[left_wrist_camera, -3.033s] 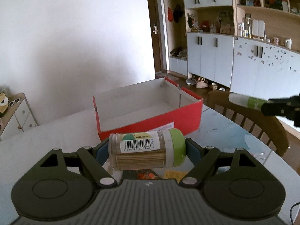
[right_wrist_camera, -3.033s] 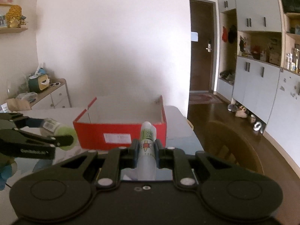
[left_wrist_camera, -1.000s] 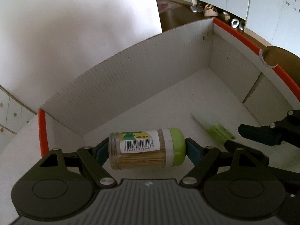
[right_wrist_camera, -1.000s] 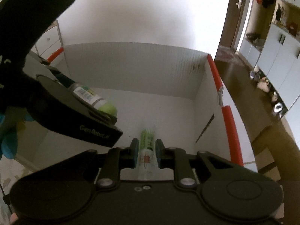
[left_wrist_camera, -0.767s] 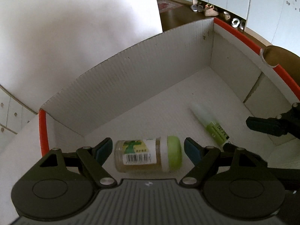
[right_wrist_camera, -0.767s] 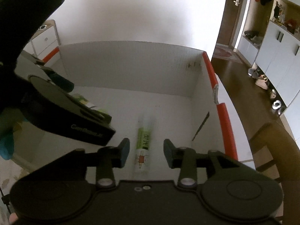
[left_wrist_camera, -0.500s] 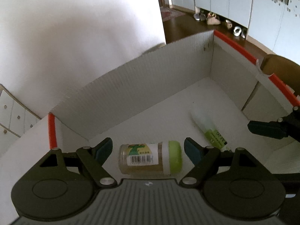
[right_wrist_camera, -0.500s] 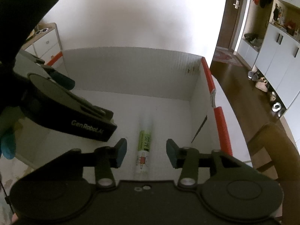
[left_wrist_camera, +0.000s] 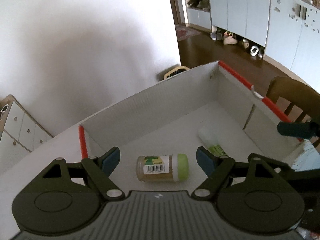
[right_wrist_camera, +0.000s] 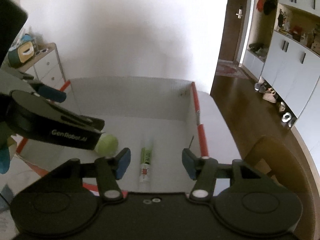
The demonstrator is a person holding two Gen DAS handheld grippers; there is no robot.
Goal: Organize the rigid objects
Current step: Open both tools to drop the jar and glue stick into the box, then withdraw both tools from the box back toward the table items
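Inside the red box, the toothpick jar lay sideways beside the lengthwise tube; left tongs stood wide, right tongs were opening, both empty.

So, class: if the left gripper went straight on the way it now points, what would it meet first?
Probably the toothpick jar lying on the box floor, centred between the left gripper's open jaws; depth is unclear.

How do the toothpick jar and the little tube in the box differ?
The toothpick jar is short and wide; the tube is long and thin. The jar has a green cap and a barcode label; the tube has a pale cap end and a green printed body. Both lie on their sides on the floor of the red box, apart, released.
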